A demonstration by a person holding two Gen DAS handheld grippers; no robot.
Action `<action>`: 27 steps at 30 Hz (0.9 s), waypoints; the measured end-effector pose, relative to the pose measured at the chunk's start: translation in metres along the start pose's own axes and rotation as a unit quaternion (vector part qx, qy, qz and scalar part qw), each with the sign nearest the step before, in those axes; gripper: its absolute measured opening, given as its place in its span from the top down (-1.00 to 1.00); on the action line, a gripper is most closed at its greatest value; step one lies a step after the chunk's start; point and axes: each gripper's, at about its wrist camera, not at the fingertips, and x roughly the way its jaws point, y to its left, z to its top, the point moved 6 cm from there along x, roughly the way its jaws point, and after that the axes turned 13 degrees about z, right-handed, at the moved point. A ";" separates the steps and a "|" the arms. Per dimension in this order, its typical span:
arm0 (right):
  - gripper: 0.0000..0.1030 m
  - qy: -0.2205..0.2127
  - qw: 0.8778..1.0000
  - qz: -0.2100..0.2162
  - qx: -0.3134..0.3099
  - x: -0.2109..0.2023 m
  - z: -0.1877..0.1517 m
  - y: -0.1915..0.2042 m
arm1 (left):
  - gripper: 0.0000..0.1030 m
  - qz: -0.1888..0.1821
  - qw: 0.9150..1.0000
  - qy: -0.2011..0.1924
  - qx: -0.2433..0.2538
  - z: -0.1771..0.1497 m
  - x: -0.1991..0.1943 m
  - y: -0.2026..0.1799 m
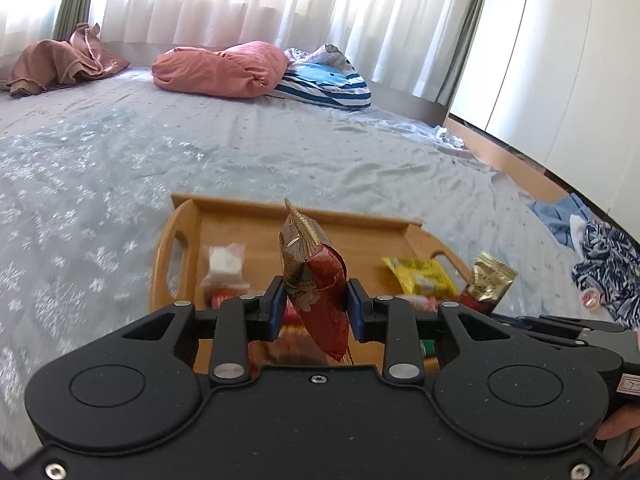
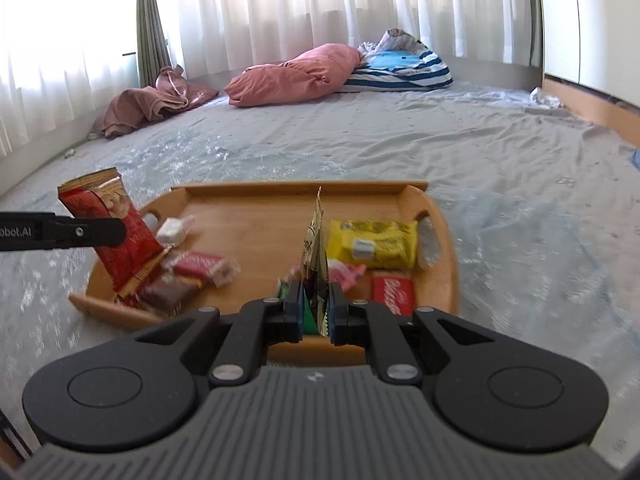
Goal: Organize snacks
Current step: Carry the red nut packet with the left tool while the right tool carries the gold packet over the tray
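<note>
Already both tongs hold a snack above the wooden tray [image 2: 444, 216]. At the lower centre of the left wrist view, the left tongs [image 1: 316, 304] are closed on a red and gold packet [image 1: 316, 280] — its long axis stands nearly upright, the top corner leaning toward the upper left. The right tongs [image 2: 315, 308] are fully shut on a thin gold sachet [image 2: 316, 240], seen edge-on and pointing up. Behind them lies the tray on the bed [image 2: 520, 152], with a yellow packet [image 2: 372, 244] at its right side — the right hand is nearer to it.
</note>
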 end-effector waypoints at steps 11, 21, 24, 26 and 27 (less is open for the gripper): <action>0.70 0.038 0.998 0.048 0.028 0.069 0.031 -0.005 | 0.42 -0.015 0.997 0.060 -0.035 0.030 0.083 -0.002; 0.69 0.087 0.994 0.056 0.018 0.111 0.029 -0.004 | 0.41 -0.007 0.996 0.091 -0.022 0.023 0.125 -0.006; 0.69 0.092 0.993 0.067 0.036 0.114 0.029 -0.007 | 0.40 -0.008 0.995 0.097 -0.024 0.020 0.129 -0.006; 0.69 0.096 0.992 0.074 0.047 0.116 0.028 -0.010 | 0.40 -0.009 0.995 0.098 -0.028 0.019 0.131 -0.006; 0.69 0.097 0.991 0.075 0.050 0.117 0.028 -0.011 | 0.40 -0.009 0.995 0.099 -0.030 0.020 0.132 -0.006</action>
